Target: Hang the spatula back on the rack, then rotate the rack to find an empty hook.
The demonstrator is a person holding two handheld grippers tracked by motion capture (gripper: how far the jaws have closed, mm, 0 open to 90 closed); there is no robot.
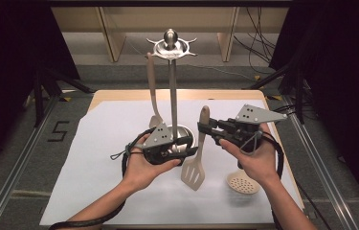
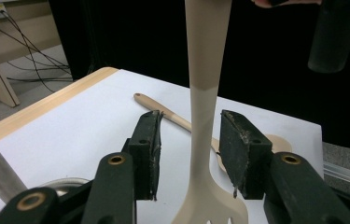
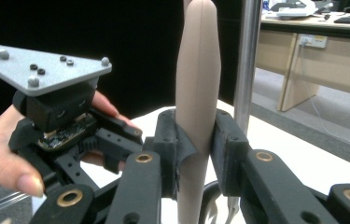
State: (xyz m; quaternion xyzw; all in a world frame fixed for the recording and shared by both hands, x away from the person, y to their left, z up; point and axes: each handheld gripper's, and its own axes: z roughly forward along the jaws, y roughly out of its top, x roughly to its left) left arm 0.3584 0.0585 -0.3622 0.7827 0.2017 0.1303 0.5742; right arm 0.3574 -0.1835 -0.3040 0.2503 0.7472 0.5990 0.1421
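High view puts the left gripper (image 1: 183, 149) at lower centre with its jaws apart around the neck of the slotted spatula (image 1: 196, 158), pads clear of it, while to its right the right gripper (image 1: 204, 130) is clamped on the spatula's handle, holding it upright beside the utensil stand (image 1: 172, 86). This looks like a handover to the right hand; next, I judge, the spatula must be lifted so its handle end reaches a hook on the stand's top ring, upper centre.
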